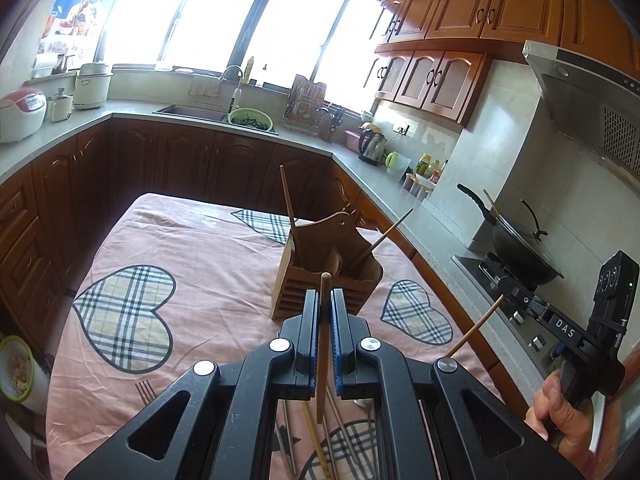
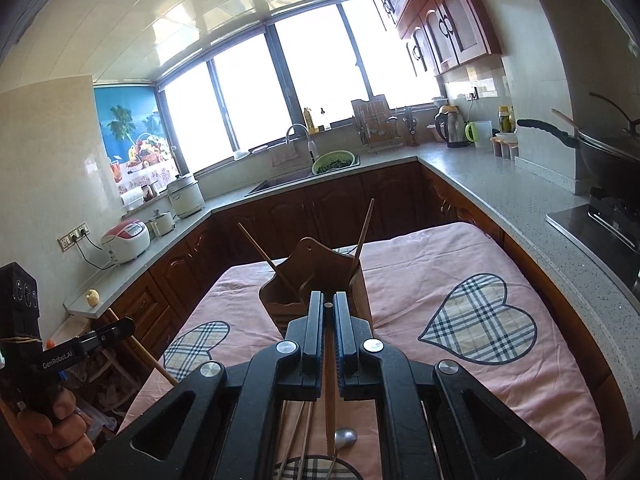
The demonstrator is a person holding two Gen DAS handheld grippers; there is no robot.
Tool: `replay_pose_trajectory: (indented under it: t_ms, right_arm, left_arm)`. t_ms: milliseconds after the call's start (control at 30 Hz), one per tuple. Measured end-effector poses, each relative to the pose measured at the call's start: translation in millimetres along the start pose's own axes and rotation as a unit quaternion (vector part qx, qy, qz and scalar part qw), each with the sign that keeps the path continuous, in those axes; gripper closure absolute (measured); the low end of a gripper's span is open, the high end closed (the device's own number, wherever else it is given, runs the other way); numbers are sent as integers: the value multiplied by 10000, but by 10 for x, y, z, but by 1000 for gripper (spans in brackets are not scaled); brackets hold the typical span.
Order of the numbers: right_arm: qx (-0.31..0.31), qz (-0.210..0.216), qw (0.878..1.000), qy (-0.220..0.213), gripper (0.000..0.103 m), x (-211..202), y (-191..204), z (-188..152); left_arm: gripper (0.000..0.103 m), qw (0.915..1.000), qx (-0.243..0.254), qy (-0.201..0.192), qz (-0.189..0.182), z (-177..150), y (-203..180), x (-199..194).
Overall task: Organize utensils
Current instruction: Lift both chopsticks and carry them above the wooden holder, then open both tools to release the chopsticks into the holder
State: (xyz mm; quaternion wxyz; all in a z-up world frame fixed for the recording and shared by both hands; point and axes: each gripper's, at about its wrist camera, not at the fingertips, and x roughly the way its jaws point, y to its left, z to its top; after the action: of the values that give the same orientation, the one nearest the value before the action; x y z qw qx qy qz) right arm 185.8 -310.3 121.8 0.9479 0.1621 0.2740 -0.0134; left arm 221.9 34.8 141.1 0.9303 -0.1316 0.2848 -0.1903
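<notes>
A wooden utensil holder stands on the pink heart-patterned tablecloth, with two wooden chopsticks leaning in it; it also shows in the right wrist view. My left gripper is shut on a brown wooden chopstick, held upright just short of the holder. My right gripper is shut on a thin wooden chopstick, also close before the holder. Loose chopsticks, a fork and a metal spoon lie on the cloth below the grippers.
Grey counters run around the table. A wok sits on the stove at the right. A sink with a green colander is at the back. Rice cookers stand on the left counter. A bowl sits at the table's left edge.
</notes>
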Motion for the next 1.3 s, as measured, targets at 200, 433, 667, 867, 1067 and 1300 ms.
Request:
replay_pose_trajectory:
  t_ms: [200,433,667,867,1067,1300]
  right_arm:
    - [70,18,9997,-248,99,38,-13,148]
    - [202,35,9971,-729,99,66,-19,443]
    - [341,76,9925,-1174,99,212,-36,803]
    - [421,14,9888,-1431,99,419,-101,1010]
    - [599,-82,9871,-1480,99,761,-228,1019]
    - [743,-158,9885,-1305,99,1198,-387,771]
  left_arm:
    - [99,9997,-13,-243,-23,163,34,60]
    - [99,9982,-9,-604,-65,420,83,221]
    - [99,9945,-44,-1044,25,678,170,483]
    - [99,9909,-204,-1326,84,802,278,845]
    - [99,9899,-482,-1317,184,724,435,1387]
    - [99,9912,-770,-1047,247,585,570,2109]
